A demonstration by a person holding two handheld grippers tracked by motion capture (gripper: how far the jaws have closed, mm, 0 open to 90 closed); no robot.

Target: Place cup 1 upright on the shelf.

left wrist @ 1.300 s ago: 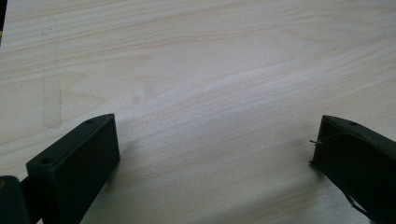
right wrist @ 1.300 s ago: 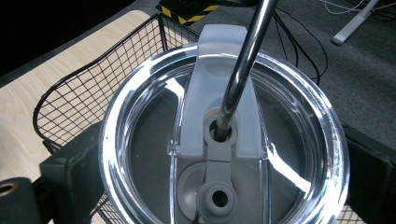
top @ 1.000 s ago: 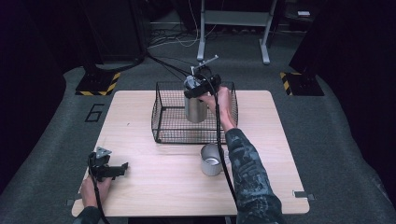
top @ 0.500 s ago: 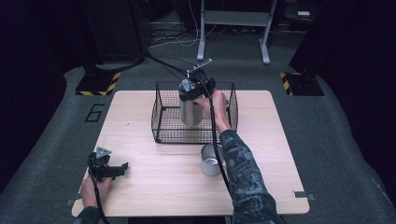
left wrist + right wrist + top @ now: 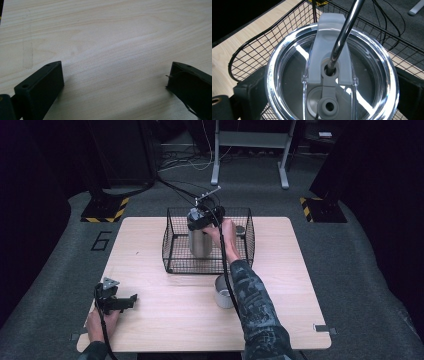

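A steel tumbler [image 5: 200, 244] with a clear lid [image 5: 287, 62] and a metal straw [image 5: 344, 27] stands upright inside the black wire basket [image 5: 172, 256], toward its left half. My right gripper [image 5: 203, 223] is shut on the tumbler just below the lid, one black jaw on each side of it in the right gripper view [image 5: 332, 87]. My left gripper [image 5: 131, 300] rests low over the table's front left corner. Its jaws stand wide apart over bare wood [image 5: 115, 75] with nothing between them.
A second metal cup [image 5: 223, 293] stands on the wooden table [image 5: 300, 285] just in front of the basket, under my right forearm. A small dark object [image 5: 240, 229] lies at the basket's back right. Cables run from the basket toward the floor behind.
The tumbler in my right gripper has come down and a little to the left, lower inside the basket. My left gripper has stayed put.
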